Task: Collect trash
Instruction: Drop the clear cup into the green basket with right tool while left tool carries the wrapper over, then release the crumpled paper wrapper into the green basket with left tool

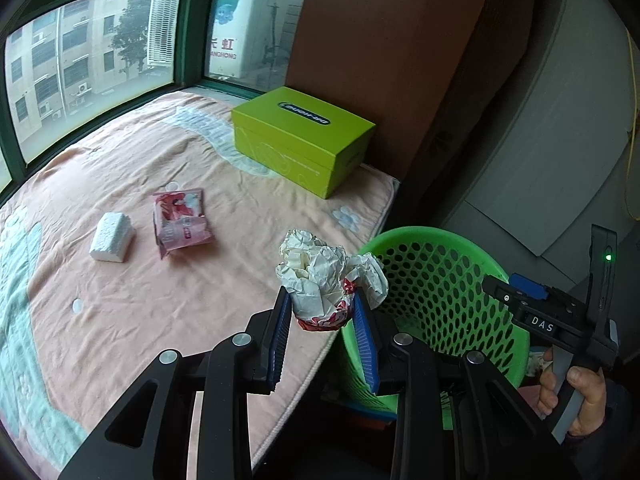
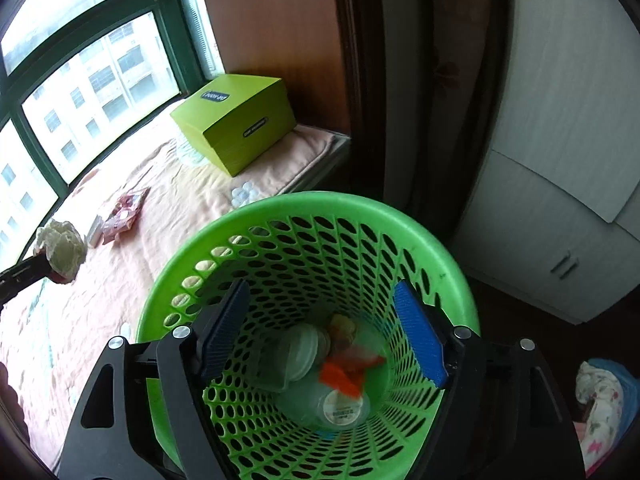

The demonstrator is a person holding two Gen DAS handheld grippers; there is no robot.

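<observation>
My left gripper (image 1: 322, 312) is shut on a crumpled white paper wad (image 1: 324, 276) with a red printed bottom, held above the bed's edge just left of the green perforated trash basket (image 1: 436, 240). The wad also shows at the far left of the right wrist view (image 2: 62, 246). My right gripper (image 2: 320, 320) is open, its jaws spread over the mouth of the basket (image 2: 312, 208), with nothing between them. The basket holds a clear plastic cup or lid (image 2: 340, 404), orange scraps (image 2: 340, 376) and other bits. A pink wrapper (image 1: 182, 220) and a white tissue block (image 1: 112, 236) lie on the bed.
A peach blanket (image 1: 200, 300) covers the bed by the window. A lime-green box (image 1: 304, 136) sits at its far corner against a brown wooden panel (image 1: 380, 40). Grey cabinet doors (image 2: 560, 160) stand to the right. Floral cloth (image 2: 604, 400) lies on the floor at lower right.
</observation>
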